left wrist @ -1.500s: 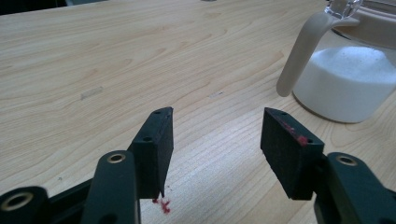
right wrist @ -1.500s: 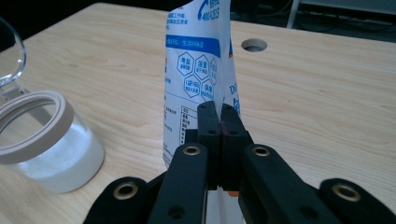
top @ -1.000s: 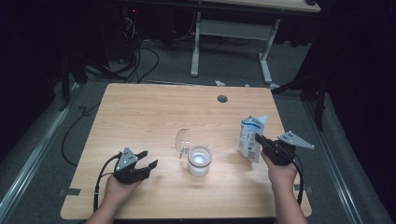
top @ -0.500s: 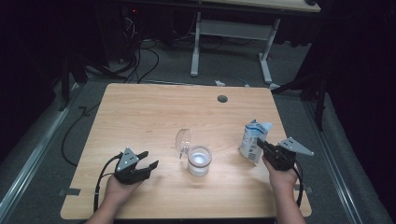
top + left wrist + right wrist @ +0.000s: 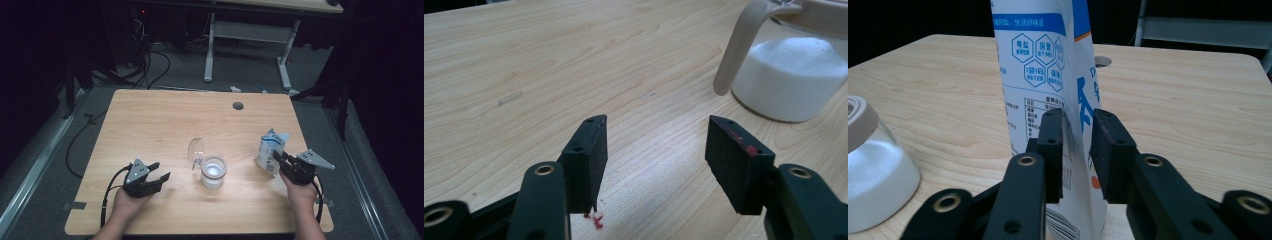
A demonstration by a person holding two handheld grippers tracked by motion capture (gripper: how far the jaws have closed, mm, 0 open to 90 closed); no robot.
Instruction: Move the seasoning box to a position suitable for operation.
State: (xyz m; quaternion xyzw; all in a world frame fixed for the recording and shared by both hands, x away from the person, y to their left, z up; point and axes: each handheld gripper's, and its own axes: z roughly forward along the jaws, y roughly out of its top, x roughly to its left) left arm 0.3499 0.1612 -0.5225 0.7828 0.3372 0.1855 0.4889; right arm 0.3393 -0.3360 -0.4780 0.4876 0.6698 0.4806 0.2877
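Observation:
A blue-and-white salt bag (image 5: 270, 149) (image 5: 1048, 60) stands upright on the table's right side. My right gripper (image 5: 276, 156) (image 5: 1078, 131) is level with the bag's lower part, and the bag's thin edge lies between the jaws. Those jaws have just been opening, so the pads (image 5: 1110, 145) no longer squeeze the bag. A glass jar (image 5: 213, 173) (image 5: 791, 80) (image 5: 873, 175) of white salt stands mid-table with its hinged lid (image 5: 196, 149) flipped up. My left gripper (image 5: 159, 170) (image 5: 654, 145) rests open and empty left of the jar.
The wooden table (image 5: 165, 120) has a round cable hole (image 5: 238, 106) near its far edge. Cables and a second desk's metal legs (image 5: 210, 47) lie on the dark floor beyond. A small red smear marks the tabletop (image 5: 594, 220) under the left jaws.
The right gripper's jaws have parted around the bag, which has settled slightly lower and stands on the table. The left hand has stayed still.

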